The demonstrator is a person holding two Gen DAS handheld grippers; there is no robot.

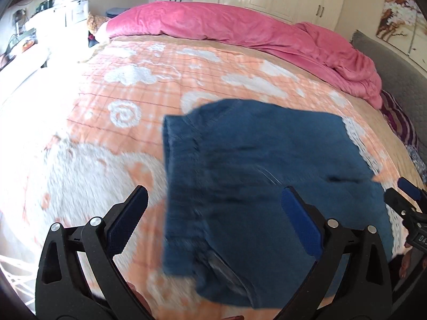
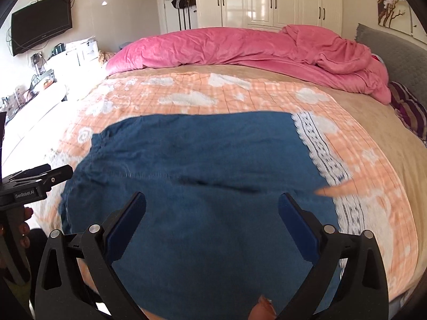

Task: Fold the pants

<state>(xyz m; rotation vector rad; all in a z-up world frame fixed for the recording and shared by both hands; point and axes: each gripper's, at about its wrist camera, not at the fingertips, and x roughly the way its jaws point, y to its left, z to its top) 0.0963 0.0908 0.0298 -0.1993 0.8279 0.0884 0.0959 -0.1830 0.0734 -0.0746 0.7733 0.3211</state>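
Dark blue pants [image 1: 261, 160] lie folded flat on the orange and white bedspread [image 1: 128, 85], with a white lace trim [image 2: 320, 154] along their right edge. My left gripper [image 1: 214, 194] is open and empty, hovering above the pants' left edge. My right gripper [image 2: 212, 200] is open and empty, hovering above the near middle of the pants [image 2: 202, 165]. The right gripper also shows at the right edge of the left wrist view [image 1: 405, 194], and the left gripper at the left edge of the right wrist view [image 2: 37, 178].
A rumpled pink duvet [image 2: 240, 48] lies along the far side of the bed. A grey headboard [image 2: 395, 50] and striped pillow [image 2: 408, 109] are at right. A TV [image 2: 40, 24], a cluttered desk [image 2: 32, 85] and white wardrobes [image 2: 272, 0] line the walls.
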